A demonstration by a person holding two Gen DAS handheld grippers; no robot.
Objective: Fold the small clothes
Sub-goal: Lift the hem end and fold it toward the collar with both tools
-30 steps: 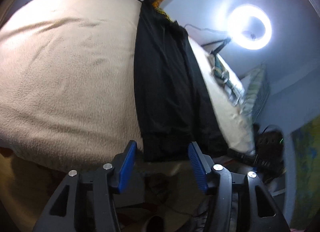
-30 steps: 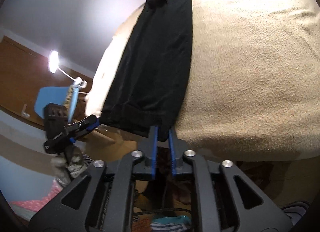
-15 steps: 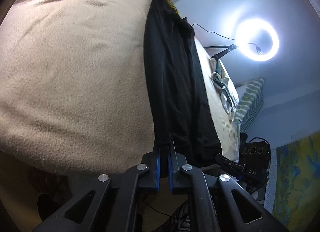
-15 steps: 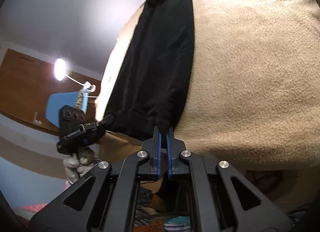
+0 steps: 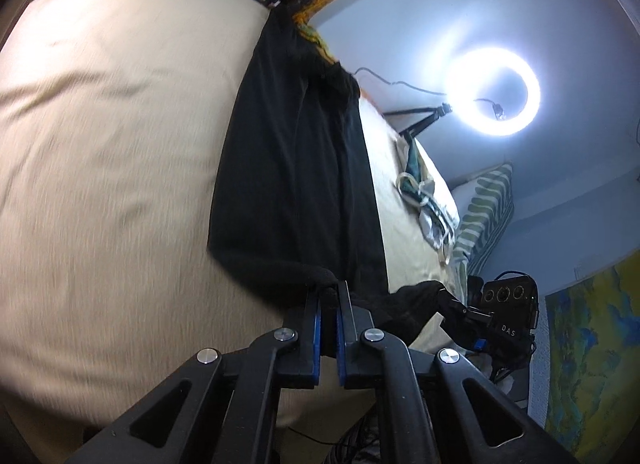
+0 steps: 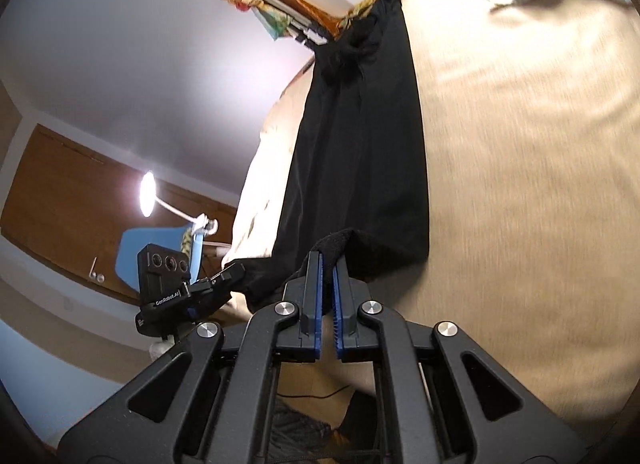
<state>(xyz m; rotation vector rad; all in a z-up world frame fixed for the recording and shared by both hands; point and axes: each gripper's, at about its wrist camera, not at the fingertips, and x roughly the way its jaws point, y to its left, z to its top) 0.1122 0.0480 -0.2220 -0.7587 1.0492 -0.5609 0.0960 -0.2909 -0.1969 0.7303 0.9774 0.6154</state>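
A long black garment [image 5: 296, 168] lies stretched out on a beige blanket [image 5: 104, 168]; it also shows in the right wrist view [image 6: 360, 152]. My left gripper [image 5: 329, 292] is shut on the garment's near hem at one corner. My right gripper [image 6: 328, 260] is shut on the same hem at the other corner. The hem is lifted off the blanket and curls over between the two grippers. Each gripper shows in the other's view: the right one [image 5: 452, 302] and the left one [image 6: 230, 270].
A lit ring light [image 5: 494, 92] stands at the far right of the bed. A crumpled light cloth [image 5: 424, 200] and a striped pillow [image 5: 486, 208] lie beyond the garment. A lamp [image 6: 148, 194] and a blue chair [image 6: 140, 248] stand off the left side.
The left gripper went from open to shut on the hem. Both grippers have since lifted the hem and carried it forward over the garment.
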